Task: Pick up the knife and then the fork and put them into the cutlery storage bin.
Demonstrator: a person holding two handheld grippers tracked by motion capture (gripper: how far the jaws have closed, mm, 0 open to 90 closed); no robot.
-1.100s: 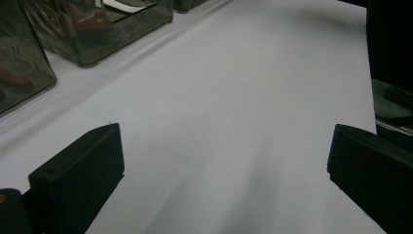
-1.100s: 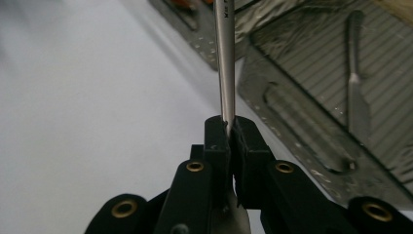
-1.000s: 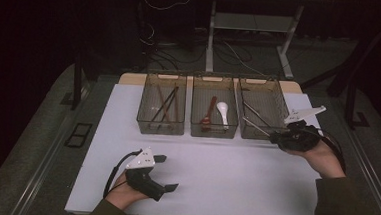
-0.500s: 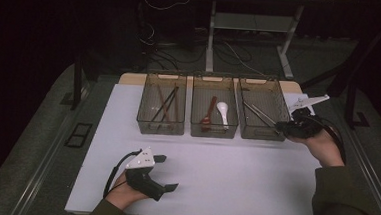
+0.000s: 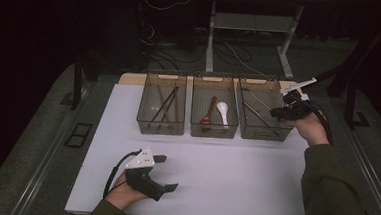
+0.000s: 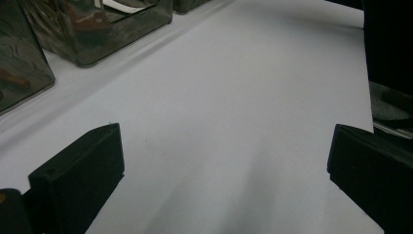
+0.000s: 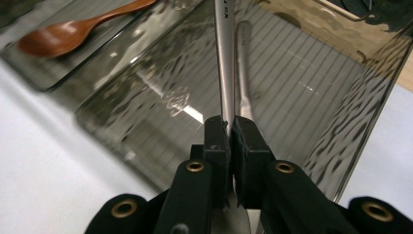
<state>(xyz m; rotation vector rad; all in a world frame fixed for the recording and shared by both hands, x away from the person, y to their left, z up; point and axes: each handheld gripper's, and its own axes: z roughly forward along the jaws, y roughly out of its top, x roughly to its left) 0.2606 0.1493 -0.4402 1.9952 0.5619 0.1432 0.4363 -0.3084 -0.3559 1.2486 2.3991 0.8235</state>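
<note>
Since a second ago the right gripper (image 5: 277,112) has shifted from the near right corner of the right-hand bin (image 5: 262,133) up along that bin's right wall, so it now hangs over the far half of the bin, while the left gripper (image 5: 167,173) has stayed where it was on the white table (image 5: 234,180).

Seen from the right gripper view, the right gripper's (image 7: 231,127) two black jaws are pressed nearly together on the end of a slim metal utensil (image 7: 224,58), pinching its handle so the shaft runs away from the jaws over the ribbed floor of the smoky, see-through bin (image 7: 311,63). A second metal utensil (image 7: 243,68) lies just beside the first; I cannot tell whether it is also caught in the jaws. From above, the long metal pieces (image 5: 258,111) lie slanted inside the right-hand bin, reaching from its far left towards the gripper at its right side.

Over at the near left, the left gripper sits low by the table's near edge, jaws spread wide with nothing but bare white surface between them (image 6: 224,161).

Three bins stand in a row across the far side of the table. The middle bin (image 5: 213,131) holds a wooden spoon (image 5: 209,112) and a white spoon (image 5: 223,111) side by side; the left bin (image 5: 160,127) holds several dark sticks (image 5: 164,105) lying lengthwise.
</note>
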